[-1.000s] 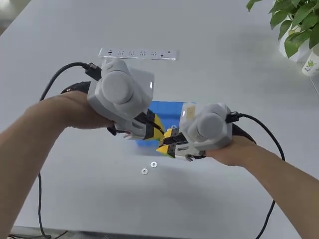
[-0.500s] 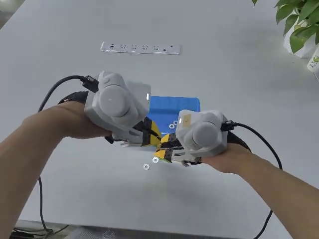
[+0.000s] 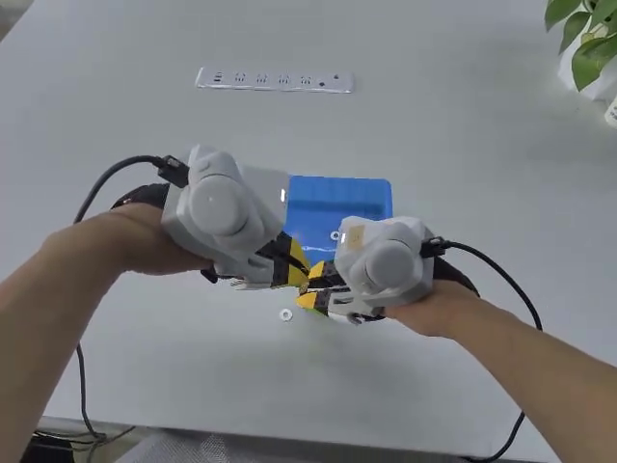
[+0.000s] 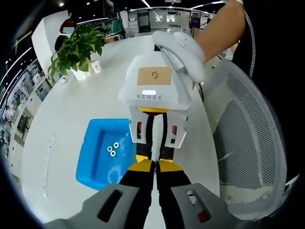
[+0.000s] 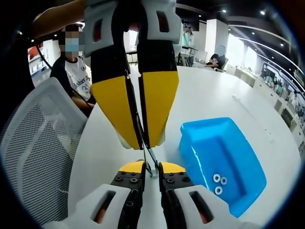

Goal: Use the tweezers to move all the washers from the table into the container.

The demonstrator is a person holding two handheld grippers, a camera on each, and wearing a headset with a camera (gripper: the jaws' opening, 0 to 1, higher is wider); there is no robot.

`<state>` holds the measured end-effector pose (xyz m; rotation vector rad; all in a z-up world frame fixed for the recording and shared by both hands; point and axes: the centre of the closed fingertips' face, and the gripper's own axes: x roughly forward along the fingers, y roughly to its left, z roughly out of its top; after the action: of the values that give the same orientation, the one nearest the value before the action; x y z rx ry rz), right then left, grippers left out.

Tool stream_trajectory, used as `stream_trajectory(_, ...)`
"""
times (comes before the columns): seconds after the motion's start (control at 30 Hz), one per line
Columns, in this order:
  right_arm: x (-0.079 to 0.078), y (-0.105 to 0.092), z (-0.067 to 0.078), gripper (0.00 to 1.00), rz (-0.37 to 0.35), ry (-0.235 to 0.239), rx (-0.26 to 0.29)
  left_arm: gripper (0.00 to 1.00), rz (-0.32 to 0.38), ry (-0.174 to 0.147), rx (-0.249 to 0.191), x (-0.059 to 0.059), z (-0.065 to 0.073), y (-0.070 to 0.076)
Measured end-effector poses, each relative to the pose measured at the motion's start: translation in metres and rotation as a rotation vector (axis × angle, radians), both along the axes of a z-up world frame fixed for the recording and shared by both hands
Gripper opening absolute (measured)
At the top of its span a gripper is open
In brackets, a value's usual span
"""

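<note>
Mostly the thin metal tweezers [image 5: 135, 112] hide between narrowed jaws, the left gripper [image 5: 143, 142] and the right gripper [image 5: 151, 168] both pinching them; "XENSE" is legible on the right gripper's front.

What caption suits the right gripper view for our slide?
Tweezers between left gripper and right gripper tongs, beside a blue container holding three washers.

A white table [image 3: 463, 116] bears a power strip [image 3: 275, 81], near a potted plant [image 4: 76, 47] and mesh chair [image 4: 243, 124]

Blue container [image 3: 357, 198], silver washers [image 5: 217, 178], dark tweezers [image 5: 148, 162], white table [image 3: 434, 96], green plant [image 3: 583, 39].
</note>
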<state>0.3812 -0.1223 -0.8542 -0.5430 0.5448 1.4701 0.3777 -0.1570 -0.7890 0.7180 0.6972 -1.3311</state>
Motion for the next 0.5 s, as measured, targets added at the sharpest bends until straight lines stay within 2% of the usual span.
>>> stream_trajectory(0.5, -0.0035, 0.0010, -0.0018, 0.13, 0.005, 0.015, 0.002, 0.05, 0.011, 0.015, -0.018, -0.0006, -0.0005, -0.0018)
